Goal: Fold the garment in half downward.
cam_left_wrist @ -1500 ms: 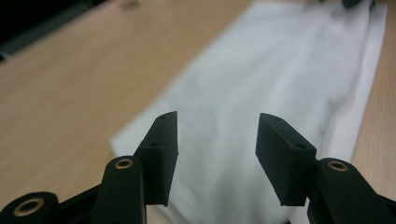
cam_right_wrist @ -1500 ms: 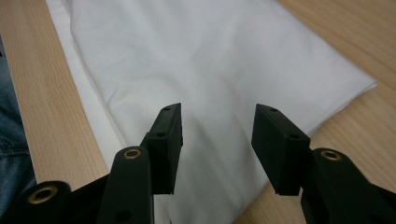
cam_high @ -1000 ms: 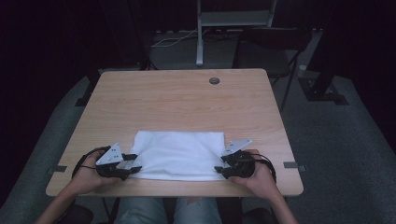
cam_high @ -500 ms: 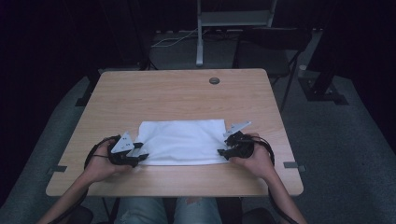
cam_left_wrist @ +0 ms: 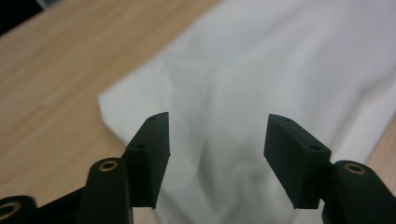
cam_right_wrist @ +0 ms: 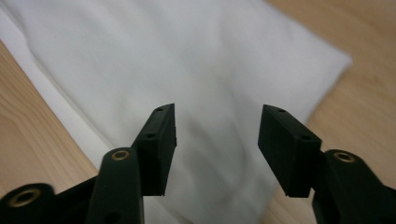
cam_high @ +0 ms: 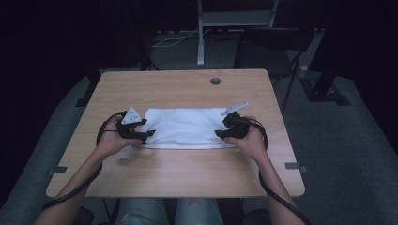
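A white cloth [cam_high: 185,127] lies folded as a wide strip across the middle of the wooden table [cam_high: 187,173]. My left gripper [cam_high: 149,134] is at its left end and my right gripper [cam_high: 218,134] at its right end, each pointing inward. In the left gripper view the jaws [cam_left_wrist: 217,135] stand apart over the cloth [cam_left_wrist: 261,70] with nothing pinched. The right gripper view shows the same: the right gripper [cam_right_wrist: 217,126] is open above the cloth [cam_right_wrist: 163,56]. Both pairs of jaws have just been opening, with no cloth between the pads.
A round grommet [cam_high: 215,81] sits near the table's far edge. Beyond the table stand a metal stand post [cam_high: 201,37] and a dark chair [cam_high: 277,42]. Bare wood runs along the front of the table, between the cloth and the person's legs.
Both hands have moved away from the table's front edge toward its middle, and the cloth has shifted that way with them. It now looks a little narrower front to back.
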Available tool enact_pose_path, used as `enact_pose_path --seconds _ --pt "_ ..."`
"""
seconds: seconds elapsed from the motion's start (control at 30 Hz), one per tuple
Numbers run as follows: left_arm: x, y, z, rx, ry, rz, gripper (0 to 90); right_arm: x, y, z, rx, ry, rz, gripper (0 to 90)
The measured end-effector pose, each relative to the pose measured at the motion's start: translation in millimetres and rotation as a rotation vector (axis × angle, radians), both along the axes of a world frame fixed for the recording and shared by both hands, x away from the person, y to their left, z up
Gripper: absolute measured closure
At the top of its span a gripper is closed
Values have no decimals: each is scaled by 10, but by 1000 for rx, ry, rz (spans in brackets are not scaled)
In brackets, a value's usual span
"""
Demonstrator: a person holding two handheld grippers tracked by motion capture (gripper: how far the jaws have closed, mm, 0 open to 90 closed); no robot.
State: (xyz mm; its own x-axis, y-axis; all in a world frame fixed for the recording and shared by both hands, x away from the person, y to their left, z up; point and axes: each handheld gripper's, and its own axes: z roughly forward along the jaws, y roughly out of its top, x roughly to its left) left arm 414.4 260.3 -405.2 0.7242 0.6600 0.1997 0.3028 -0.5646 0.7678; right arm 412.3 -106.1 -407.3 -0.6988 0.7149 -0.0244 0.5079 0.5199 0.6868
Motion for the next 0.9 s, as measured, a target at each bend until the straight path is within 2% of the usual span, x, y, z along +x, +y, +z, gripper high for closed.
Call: enact_pose_path --seconds 0.1,0.2,0.23,0.27,0.33,0.4,0.43,0.63,0.7,0.77,0.8,0.83,0.87,0.9 --pt "96 -96 -26 -8 2 38 394 0 179 -1 -12 11 0 419" --pt "174 -174 -119 24 12 67 394 -5 300 -72 -42 24 -8 413" --pt "188 -189 -152 45 16 64 394 -5 300 -72 -42 24 -8 413" --pt "218 -194 -204 56 26 70 395 -12 323 -129 -68 27 -9 414" --pt "229 -190 -225 63 28 77 395 -17 323 -181 -73 37 -14 416" --pt "249 -178 -253 63 34 85 396 -23 310 -204 -55 36 -20 417" --pt "258 -174 -266 80 27 90 396 -23 310 -204 -55 36 -20 417" --pt "287 -167 -272 65 24 110 394 39 316 -198 -44 37 -31 400" --pt "256 -143 -225 58 15 108 395 37 315 -177 -42 34 -34 397" --pt "176 -105 -167 56 8 85 395 -1 297 -112 -27 20 -42 398" --pt "88 -66 -147 71 12 61 395 -45 258 -70 -27 17 -37 388" --pt "88 -66 -147 71 12 61 395 -45 258 -70 -27 17 -37 388" --pt "51 -47 -154 93 17 52 395 -59 235 -67 -30 27 -38 384" --pt "-7 -10 -174 114 22 44 396 -66 192 -98 -53 47 -46 380"
